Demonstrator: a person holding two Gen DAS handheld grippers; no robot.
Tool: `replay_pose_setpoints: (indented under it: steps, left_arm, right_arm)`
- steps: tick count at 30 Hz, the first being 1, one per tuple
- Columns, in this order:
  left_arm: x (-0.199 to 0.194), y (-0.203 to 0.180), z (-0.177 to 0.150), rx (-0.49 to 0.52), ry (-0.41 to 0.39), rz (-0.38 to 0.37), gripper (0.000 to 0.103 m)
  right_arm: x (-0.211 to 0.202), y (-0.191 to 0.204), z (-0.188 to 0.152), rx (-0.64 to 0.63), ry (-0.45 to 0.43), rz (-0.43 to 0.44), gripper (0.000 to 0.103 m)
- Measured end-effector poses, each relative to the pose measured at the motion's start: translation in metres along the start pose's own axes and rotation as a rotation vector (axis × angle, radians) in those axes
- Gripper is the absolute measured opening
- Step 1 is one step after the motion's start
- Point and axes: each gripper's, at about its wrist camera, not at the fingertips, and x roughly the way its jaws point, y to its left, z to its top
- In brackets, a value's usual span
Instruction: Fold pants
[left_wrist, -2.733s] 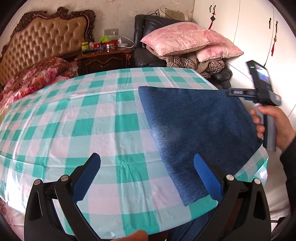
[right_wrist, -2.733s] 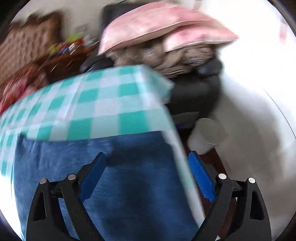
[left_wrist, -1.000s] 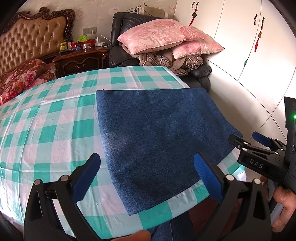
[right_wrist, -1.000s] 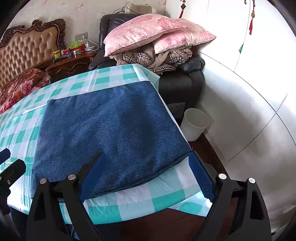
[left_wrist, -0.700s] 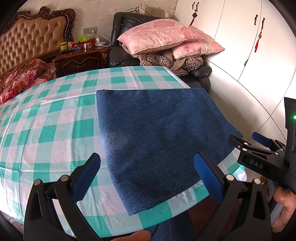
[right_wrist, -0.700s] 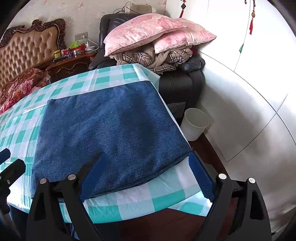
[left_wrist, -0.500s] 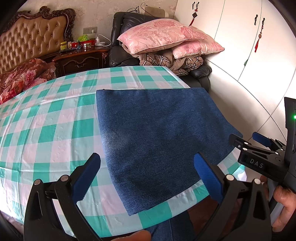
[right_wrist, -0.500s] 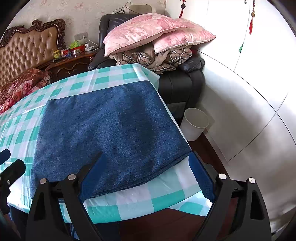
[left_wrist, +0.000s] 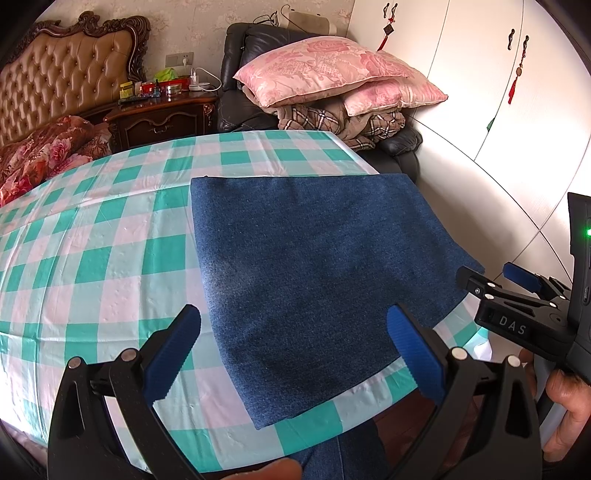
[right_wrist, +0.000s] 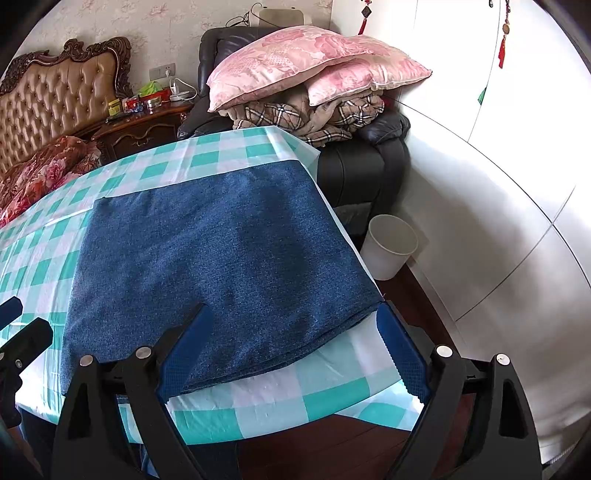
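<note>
Jaws stand apart on the left gripper (left_wrist: 293, 347) and the right gripper (right_wrist: 291, 347), neither touching the folded pants (right_wrist: 218, 266), which lie flat at the right end of the green-checked table (left_wrist: 96, 258). Right of the table, a white bin (right_wrist: 389, 245) stands on the floor.

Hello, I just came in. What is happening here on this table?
A person holding a gripper in each hand is folding pants. The blue denim pants lie folded into a flat rectangle on the green checked tablecloth, near the table's right edge. The left gripper and the right gripper are both open, hovering at the near edge and holding nothing.
</note>
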Motion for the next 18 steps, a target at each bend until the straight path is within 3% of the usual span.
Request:
replay_pose_setpoints:
  steps: [18]
  left_arm:
    - [-0.0001, -0.0015, -0.0008, 0.006, -0.009, -0.001, 0.101]
  right_arm:
    - [-0.0004, -0.0006, 0.0014, -0.001, 0.000, 0.001, 0.086]
